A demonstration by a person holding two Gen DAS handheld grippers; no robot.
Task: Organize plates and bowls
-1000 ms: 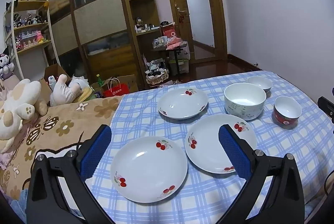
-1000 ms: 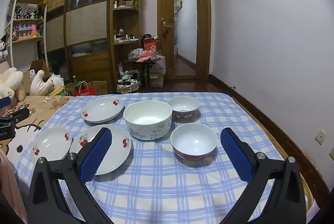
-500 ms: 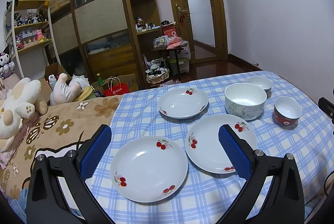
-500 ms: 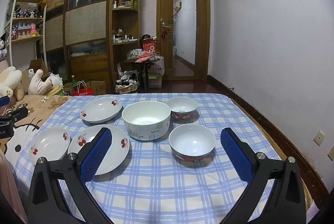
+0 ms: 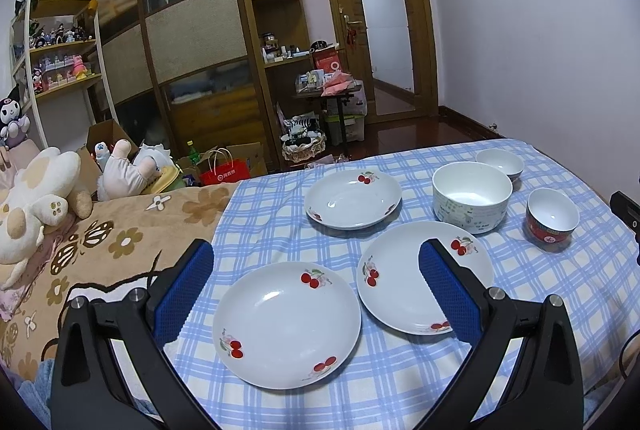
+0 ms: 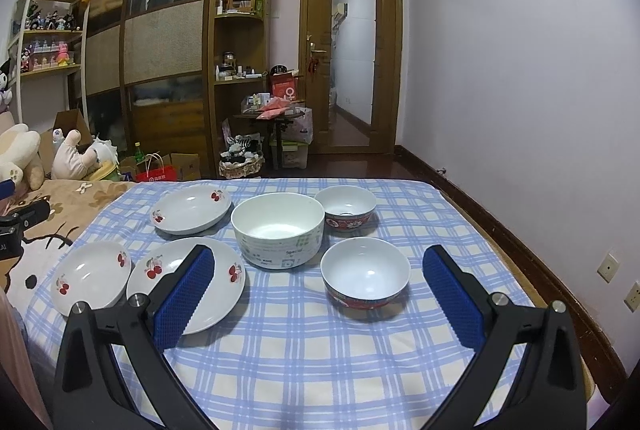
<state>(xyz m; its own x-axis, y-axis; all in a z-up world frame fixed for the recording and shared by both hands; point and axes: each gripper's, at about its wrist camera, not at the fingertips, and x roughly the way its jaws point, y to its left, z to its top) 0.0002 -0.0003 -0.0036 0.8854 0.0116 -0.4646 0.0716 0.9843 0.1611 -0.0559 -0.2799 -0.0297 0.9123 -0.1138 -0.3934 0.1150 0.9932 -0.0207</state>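
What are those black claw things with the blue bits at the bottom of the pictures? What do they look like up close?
They are two handheld grippers. The left gripper and right gripper look alike: two black arms, glossy like plastic, spreading into a V, each tipped with a fingertip pad of blue dimpled material. Small silver bolts sit at the joints. No cables, labels or sleeves show on them.

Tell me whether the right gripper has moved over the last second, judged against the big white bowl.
Barely. The right gripper has crept slightly forward: the big white bowl sits marginally lower and nearer in its view. Fingers open, holding nothing.

Dim indoor light, soft shadows, sharp focus, fisheye-warped edges
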